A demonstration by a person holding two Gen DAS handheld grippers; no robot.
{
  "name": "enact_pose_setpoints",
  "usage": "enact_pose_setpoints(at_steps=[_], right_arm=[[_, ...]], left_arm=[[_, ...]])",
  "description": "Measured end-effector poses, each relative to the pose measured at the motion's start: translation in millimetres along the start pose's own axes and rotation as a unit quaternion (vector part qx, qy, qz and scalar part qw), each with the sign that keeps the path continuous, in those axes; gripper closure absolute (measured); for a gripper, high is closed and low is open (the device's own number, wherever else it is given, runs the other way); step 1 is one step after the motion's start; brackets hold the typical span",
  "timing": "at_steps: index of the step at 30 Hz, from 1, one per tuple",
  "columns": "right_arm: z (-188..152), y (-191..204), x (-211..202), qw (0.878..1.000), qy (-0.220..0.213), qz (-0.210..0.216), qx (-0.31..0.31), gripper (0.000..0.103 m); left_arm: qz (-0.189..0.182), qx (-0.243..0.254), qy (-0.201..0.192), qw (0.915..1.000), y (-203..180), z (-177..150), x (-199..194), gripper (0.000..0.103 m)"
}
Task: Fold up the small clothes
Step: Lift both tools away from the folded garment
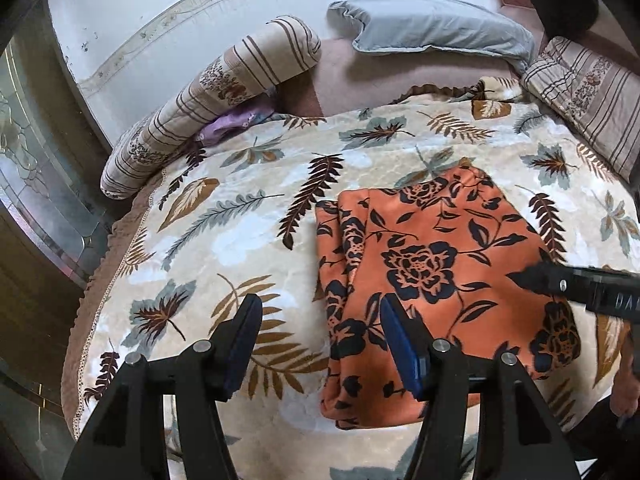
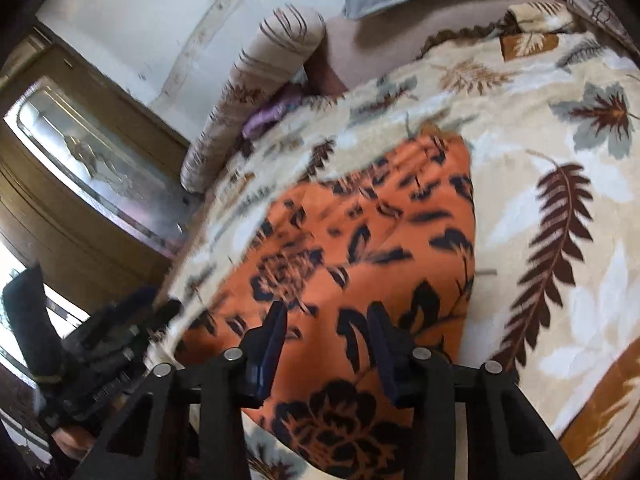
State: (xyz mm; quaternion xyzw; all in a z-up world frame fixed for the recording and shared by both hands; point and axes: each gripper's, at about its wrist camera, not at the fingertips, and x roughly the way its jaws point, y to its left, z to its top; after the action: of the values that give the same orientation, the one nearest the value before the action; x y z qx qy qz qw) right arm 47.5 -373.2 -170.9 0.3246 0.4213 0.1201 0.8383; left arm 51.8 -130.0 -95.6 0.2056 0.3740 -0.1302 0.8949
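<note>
An orange garment with a black flower print [image 1: 436, 276] lies folded into a rough rectangle on the leaf-patterned blanket [image 1: 248, 216]. My left gripper [image 1: 320, 312] is open and empty, hovering over the garment's left edge. My right gripper shows in the left wrist view [image 1: 516, 278] as a dark tip over the garment's right side. In the right wrist view the right gripper [image 2: 328, 316] is open and empty just above the same garment [image 2: 360, 248]. The left gripper shows blurred at the lower left of that view [image 2: 120, 344].
A striped rolled bolster [image 1: 208, 96] lies at the back left with a purple cloth [image 1: 228, 124] tucked beside it. A grey pillow [image 1: 436, 28] and another striped cushion [image 1: 588, 96] lie at the back. A wooden cabinet with glass [image 2: 80, 160] stands left of the bed.
</note>
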Motion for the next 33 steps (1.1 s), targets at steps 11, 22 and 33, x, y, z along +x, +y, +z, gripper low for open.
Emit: enact_pose_setpoints(at_steps=[11,22,33], right_arm=[[2.0,-1.3,7.7,0.999,0.031,-0.022,-0.004,0.064],[-5.0,70.5,-89.9,0.966,-0.211,-0.103,-0.109,0.035],[-47.3,112.8,-153.1,0.925,-0.338,-0.115,-0.132,0.034]], left_arm=[[0.047,0.015,0.06,0.997,-0.8,-20.0,52.4,0.035],[0.041,-0.044,-0.059,0.9965,19.6,8.4,-48.8,0.019],[0.059,-0.087,-0.152,0.9828,32.6,21.7,-133.3,0.004]])
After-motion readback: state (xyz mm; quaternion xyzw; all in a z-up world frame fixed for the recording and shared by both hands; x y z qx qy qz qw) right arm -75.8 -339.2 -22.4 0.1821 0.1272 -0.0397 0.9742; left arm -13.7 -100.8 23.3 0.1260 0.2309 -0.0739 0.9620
